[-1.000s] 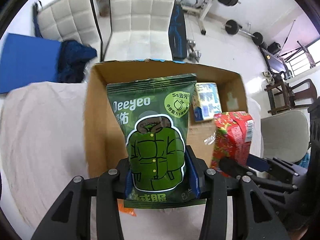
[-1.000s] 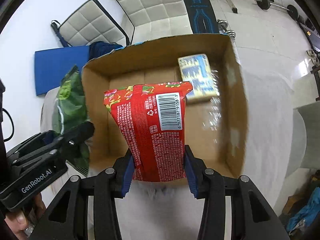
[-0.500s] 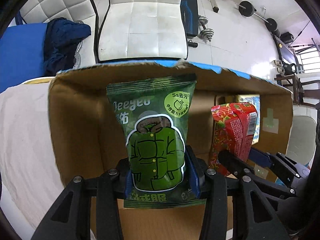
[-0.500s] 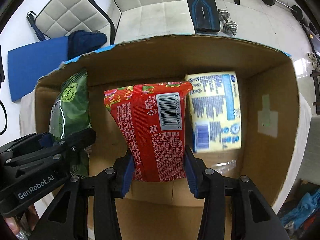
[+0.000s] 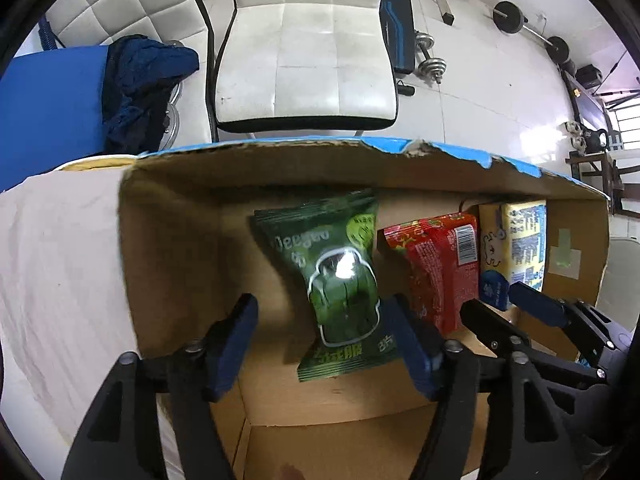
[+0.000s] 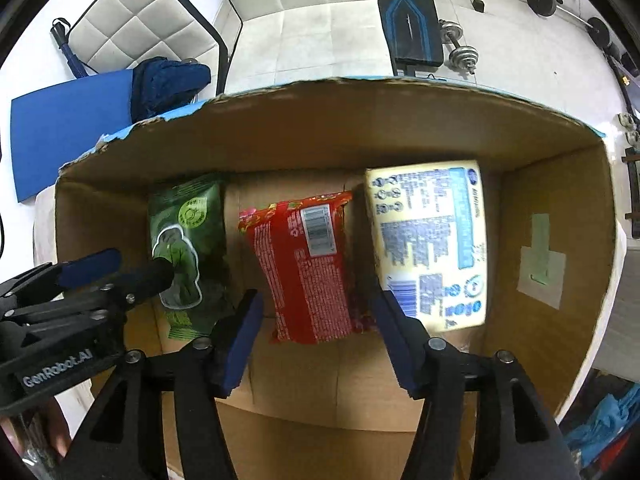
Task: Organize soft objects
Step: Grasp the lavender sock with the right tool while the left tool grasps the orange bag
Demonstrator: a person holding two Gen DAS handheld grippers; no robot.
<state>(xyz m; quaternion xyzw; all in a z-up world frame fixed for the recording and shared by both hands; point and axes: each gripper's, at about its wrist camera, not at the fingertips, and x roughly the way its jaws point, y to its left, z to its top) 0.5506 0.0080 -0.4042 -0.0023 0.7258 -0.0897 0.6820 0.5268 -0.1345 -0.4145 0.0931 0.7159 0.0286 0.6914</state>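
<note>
1. The left tool (image 5: 320, 332) is being held with its jaws spread wide inside the cardboard box (image 5: 172, 264); nothing is being gripped between its blue pads (image 5: 234, 344).
2. The right tool (image 6: 316, 328) is likewise being held released, with open space being left on both sides of the packet lying ahead of it.
3. The green packet (image 5: 340, 280) is being supported by the box floor, its far end being leaned toward the back wall; its right edge is being touched, or nearly touched, by the left tool's right pad, and which of the two cannot be told.
4. The red packet (image 6: 308, 268) is being kept just to the right of the green one, barcode side up, in the middle of the box.
5. The yellow-and-blue packet (image 6: 432, 240) is being kept just beside the red packet on its right, near the right wall.
6. The box is being carried by a desk covered with a pale cloth (image 5: 60, 264).
7. Beyond the box, a white padded chair (image 5: 308, 64), a dark blue garment (image 5: 144, 76) and dumbbells (image 5: 430, 56) on the tiled floor are being shown.
</note>
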